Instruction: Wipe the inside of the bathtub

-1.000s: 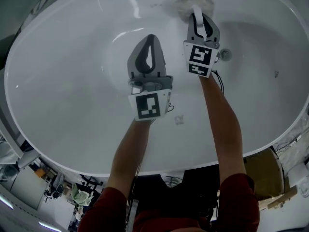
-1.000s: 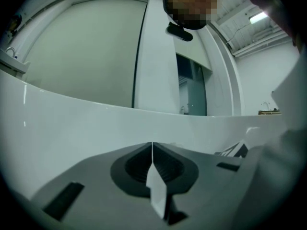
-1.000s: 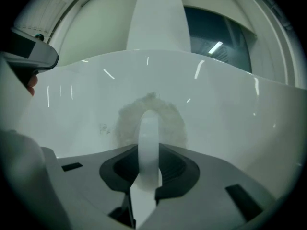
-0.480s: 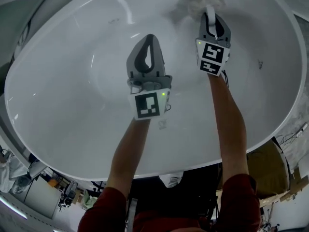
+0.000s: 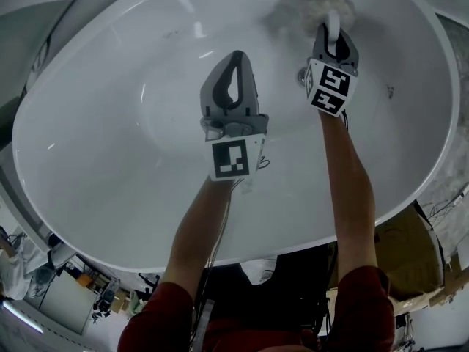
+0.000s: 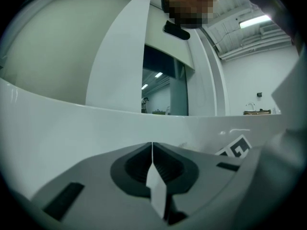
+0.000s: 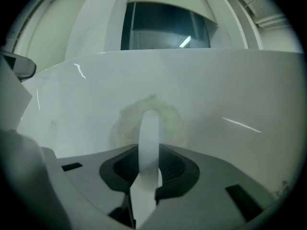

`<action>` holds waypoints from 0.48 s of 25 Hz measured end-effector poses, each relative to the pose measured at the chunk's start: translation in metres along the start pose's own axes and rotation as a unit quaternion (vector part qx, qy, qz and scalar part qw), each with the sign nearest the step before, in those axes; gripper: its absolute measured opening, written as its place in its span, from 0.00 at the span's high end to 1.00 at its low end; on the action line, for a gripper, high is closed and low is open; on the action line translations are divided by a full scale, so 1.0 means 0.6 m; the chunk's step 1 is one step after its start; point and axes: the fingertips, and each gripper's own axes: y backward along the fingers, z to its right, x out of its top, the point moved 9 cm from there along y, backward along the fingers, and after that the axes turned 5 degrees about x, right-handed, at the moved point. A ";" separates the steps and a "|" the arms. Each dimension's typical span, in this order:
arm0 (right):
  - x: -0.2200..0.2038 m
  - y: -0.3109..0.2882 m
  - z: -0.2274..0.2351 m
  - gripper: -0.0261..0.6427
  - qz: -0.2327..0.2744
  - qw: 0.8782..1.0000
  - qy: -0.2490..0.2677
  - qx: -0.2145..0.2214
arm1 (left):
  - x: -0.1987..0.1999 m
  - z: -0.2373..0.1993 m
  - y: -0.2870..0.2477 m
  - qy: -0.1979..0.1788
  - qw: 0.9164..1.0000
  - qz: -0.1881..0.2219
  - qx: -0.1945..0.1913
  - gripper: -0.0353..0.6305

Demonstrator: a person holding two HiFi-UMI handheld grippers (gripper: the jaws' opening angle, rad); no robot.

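Note:
The white oval bathtub fills the head view. A pale fluffy round scrubber lies pressed against the tub's far wall. My right gripper is shut on the scrubber's white loop handle, and in the right gripper view the scrubber shows just beyond the jaws. To its left, my left gripper hovers over the tub's inner floor, shut with nothing in it. In the left gripper view the left gripper has its jaws meeting in a thin line, pointing at the tub's far wall.
Two bare forearms with red sleeves reach in over the tub's near rim. A brown box stands outside the tub at lower right, and floor clutter lies at lower left. A small dark speck marks the tub's right wall.
The right gripper has slid the scrubber to the right along the far wall. The left gripper has drifted slightly right and stayed shut.

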 end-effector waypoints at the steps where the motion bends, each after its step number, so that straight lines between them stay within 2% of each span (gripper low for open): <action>1: 0.002 0.006 -0.003 0.82 -0.001 1.000 -0.009 -0.006 | 0.003 -0.008 0.007 0.001 1.000 0.001 0.003 0.92; 6: 0.028 0.051 -0.051 0.82 0.005 0.999 -0.030 -0.016 | 0.030 -0.057 0.059 0.012 1.000 0.008 0.020 0.92; 12: 0.089 0.123 -0.178 0.82 0.028 0.999 -0.019 0.010 | 0.085 -0.150 0.139 0.022 0.999 0.021 0.041 0.92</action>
